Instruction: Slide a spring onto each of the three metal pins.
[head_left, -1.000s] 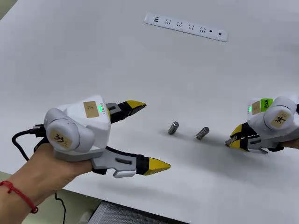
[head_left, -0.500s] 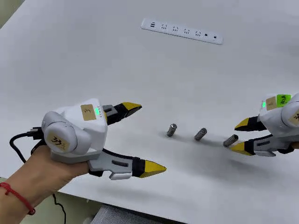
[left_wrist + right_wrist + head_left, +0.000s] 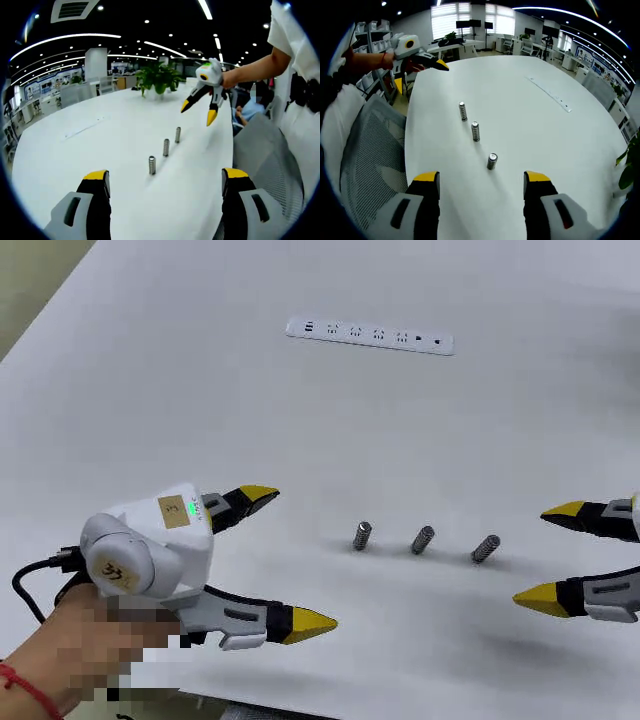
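Springs [image 3: 423, 539] coil around all three pins [image 3: 362, 535], which stand upright in a short row near the near edge of the table [image 3: 180, 390], apart from one another and touched by neither gripper. The white table carries nothing else close to them. The left gripper [image 3: 292, 558] hangs over the near left part of the table, held in a hand [image 3: 70, 660], its yellow-tipped jaws spread wide with nothing between them; in its own view the row runs away from the jaws toward the right gripper [image 3: 197, 114]. The right gripper [image 3: 538, 555] comes in at the table's right edge, just beyond the last pin, jaws likewise spread wide and bare; in its own view the nearest pin [image 3: 492, 161] stands just ahead of the gap between the jaws, and the left gripper [image 3: 427, 60] shows past the far end of the row. A white power strip [image 3: 368, 336] lies flat toward the far edge, well apart from the pins.
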Action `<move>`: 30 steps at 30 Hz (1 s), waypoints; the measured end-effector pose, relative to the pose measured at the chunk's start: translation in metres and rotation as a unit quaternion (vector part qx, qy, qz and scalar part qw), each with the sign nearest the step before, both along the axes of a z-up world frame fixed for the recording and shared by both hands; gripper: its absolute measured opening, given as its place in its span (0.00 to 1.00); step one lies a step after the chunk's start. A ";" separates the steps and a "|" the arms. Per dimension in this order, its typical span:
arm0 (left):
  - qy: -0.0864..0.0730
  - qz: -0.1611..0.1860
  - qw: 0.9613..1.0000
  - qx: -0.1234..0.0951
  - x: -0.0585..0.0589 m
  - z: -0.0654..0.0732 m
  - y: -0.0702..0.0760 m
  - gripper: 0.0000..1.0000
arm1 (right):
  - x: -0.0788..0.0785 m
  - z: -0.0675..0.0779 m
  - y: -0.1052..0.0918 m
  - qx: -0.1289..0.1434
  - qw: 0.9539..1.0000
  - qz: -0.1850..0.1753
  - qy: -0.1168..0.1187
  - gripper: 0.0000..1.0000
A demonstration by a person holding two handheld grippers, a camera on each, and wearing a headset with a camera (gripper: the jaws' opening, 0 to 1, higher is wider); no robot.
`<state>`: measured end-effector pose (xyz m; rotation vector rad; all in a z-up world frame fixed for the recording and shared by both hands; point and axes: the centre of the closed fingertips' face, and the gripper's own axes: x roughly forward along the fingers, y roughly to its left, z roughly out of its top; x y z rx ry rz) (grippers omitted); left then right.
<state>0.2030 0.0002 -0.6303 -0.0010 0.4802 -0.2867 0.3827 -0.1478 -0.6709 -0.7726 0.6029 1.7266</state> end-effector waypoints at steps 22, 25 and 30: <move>0.025 0.018 1.000 0.006 -0.012 -0.007 -0.009 0.99 | -0.005 0.011 -0.043 0.099 0.988 -0.108 0.048 0.86; 0.025 0.015 1.000 0.008 -0.012 -0.005 -0.012 0.99 | -0.008 0.014 -0.044 0.106 0.987 -0.111 0.049 0.86; 0.024 0.014 1.000 0.008 -0.010 -0.002 -0.017 0.98 | -0.012 0.018 -0.044 0.115 0.985 -0.114 0.051 0.87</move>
